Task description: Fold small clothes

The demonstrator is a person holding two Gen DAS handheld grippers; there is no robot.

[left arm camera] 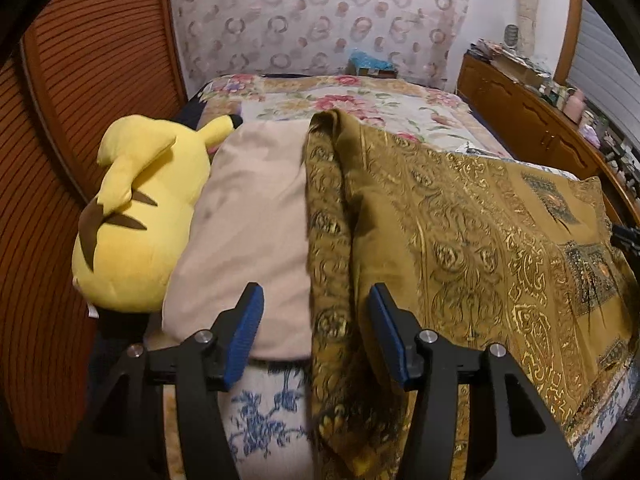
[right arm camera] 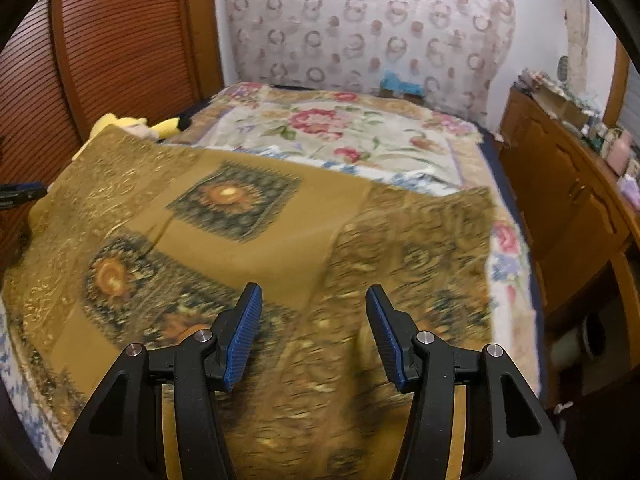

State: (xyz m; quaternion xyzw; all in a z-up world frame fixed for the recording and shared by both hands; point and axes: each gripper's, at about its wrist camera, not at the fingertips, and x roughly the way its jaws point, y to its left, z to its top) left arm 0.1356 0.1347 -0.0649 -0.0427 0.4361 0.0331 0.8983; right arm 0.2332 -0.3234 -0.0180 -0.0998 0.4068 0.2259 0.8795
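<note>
A mustard-gold patterned cloth (left arm camera: 472, 240) lies spread over the bed, with its left edge bunched into a fold. It also fills the right wrist view (right arm camera: 248, 240), where a corner is folded over on the right. My left gripper (left arm camera: 316, 320) is open and empty, above the cloth's folded left edge. My right gripper (right arm camera: 314, 324) is open and empty, above the near part of the cloth. The right gripper's tip shows at the far right of the left wrist view (left arm camera: 628, 236). The left gripper's tip shows at the left edge of the right wrist view (right arm camera: 20, 194).
A beige pillow (left arm camera: 248, 232) and a yellow plush toy (left arm camera: 136, 216) lie left of the cloth. A floral bedspread (right arm camera: 352, 136) covers the far bed. A slatted wooden door (left arm camera: 88, 80) stands on the left. A cluttered wooden cabinet (right arm camera: 568, 184) lines the right.
</note>
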